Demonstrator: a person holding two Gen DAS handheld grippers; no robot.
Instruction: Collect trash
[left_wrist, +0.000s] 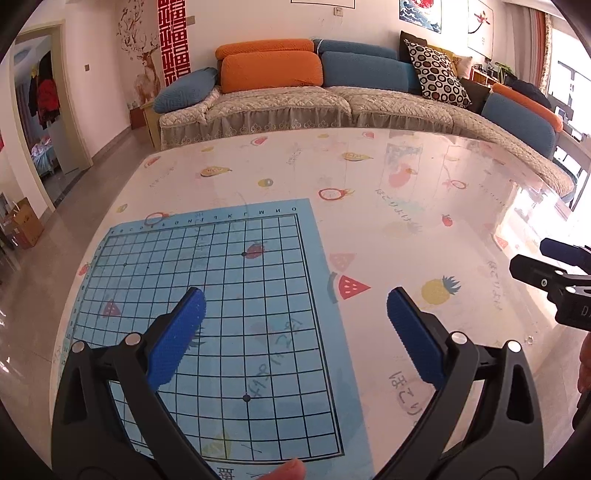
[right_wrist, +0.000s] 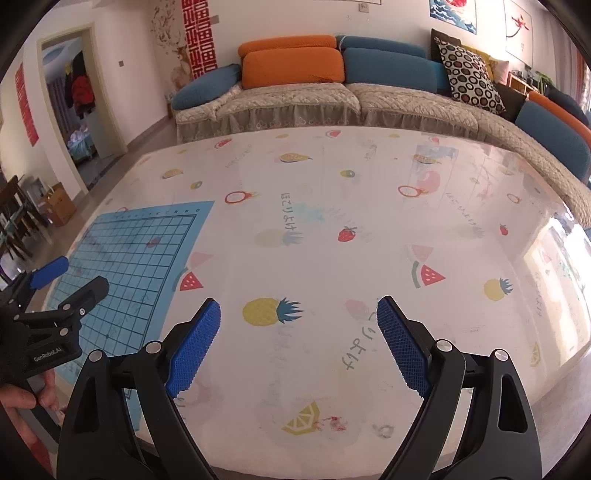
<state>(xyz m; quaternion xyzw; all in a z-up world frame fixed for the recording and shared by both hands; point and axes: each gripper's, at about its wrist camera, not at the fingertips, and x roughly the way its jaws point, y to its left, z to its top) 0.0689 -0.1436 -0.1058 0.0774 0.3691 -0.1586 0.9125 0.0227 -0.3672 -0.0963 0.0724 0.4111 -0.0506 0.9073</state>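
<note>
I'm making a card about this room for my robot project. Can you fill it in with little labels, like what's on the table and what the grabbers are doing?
place: living room
table: fruit-print cover, glossy
on table: blue grid board, lying flat at the left
trash: none seen
left gripper: open, holding nothing, above the board's right edge
right gripper: open, holding nothing, above the fruit print
behind table: sofa with orange, blue and spotted cushions

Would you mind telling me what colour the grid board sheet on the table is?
Light blue with black grid lines; the grid board sheet shows best in the left wrist view.
</note>
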